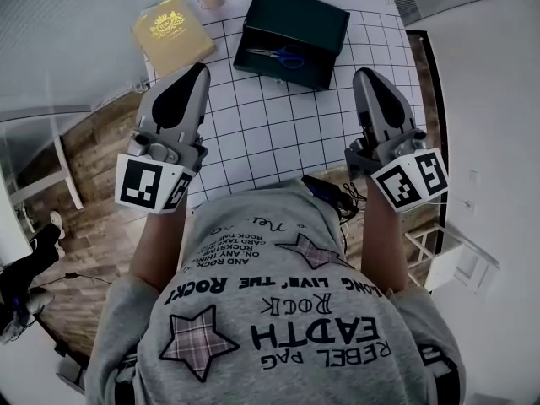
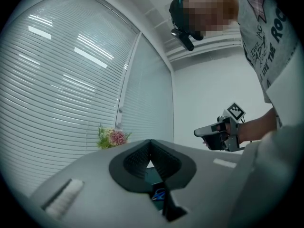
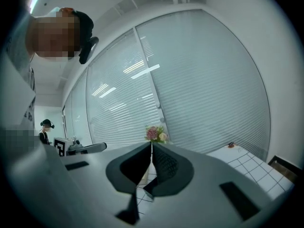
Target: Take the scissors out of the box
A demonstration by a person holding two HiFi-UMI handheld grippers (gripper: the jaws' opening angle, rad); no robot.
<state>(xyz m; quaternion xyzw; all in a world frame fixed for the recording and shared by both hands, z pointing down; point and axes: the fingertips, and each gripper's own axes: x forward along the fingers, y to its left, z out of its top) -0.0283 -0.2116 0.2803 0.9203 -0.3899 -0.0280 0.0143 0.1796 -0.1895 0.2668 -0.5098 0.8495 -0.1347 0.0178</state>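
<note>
Two empty tools: left gripper (image 1: 198,71) and right gripper (image 1: 364,75), jaws together, flank near side of box (image 1: 297,13). Scissors (image 1: 274,55) lie inside box, probably staged for reach.

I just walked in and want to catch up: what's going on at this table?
A person holds a gripper in each hand over a gridded table. The left gripper and the right gripper both have their jaws together, with nothing between them. Ahead of them a dark box lies open with blue-handled scissors inside, not yet taken out. Neither gripper touches the box.
</note>
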